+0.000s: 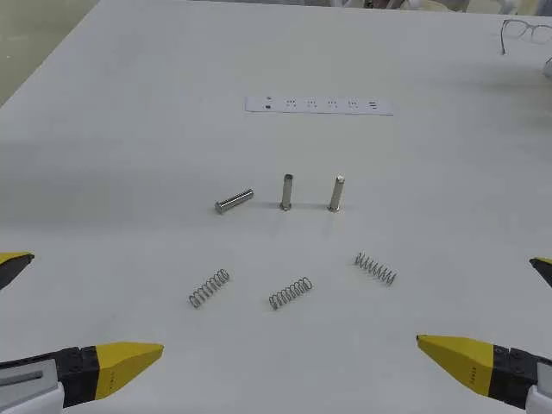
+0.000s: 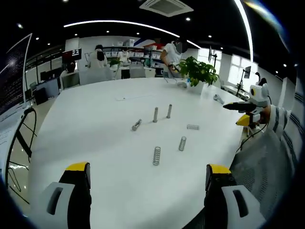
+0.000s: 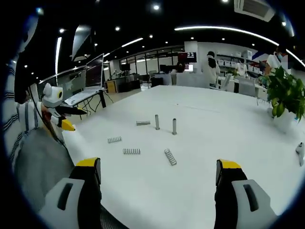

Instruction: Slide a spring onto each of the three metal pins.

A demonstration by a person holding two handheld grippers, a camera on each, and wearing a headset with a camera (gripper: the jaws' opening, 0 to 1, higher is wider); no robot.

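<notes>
Left hand-held gripper (image 2: pixel 147 168) and right hand-held gripper (image 3: pixel 158 163): both released, jaws wide apart, touching nothing. Three springs (image 1: pixel 290 293) lie on the worktop (image 1: pixel 129 155), nearer than two upright pins (image 1: pixel 286 191) and one toppled pin (image 1: pixel 234 201).

Bright, even light from ceiling strips (image 3: pixel 214 28) above the white table (image 1: pixel 129 129) leaves only faint, soft shadows at the pins (image 1: pixel 287 191) on it, while both gripper views bow strongly toward their edges.

Counted: 3 pins (image 1: pixel 234 202) (image 1: pixel 286 191) (image 1: pixel 336 193), 3 springs (image 1: pixel 209 288) (image 1: pixel 290 293) (image 1: pixel 375 268), 1 printed strip (image 1: pixel 318 105), 1 pair of glasses (image 1: pixel 526 33), 2 grippers (image 1: pixel 95 302) (image 1: pixel 475 301). Of the pins, 2 stood upright and 1 lay flat.
</notes>
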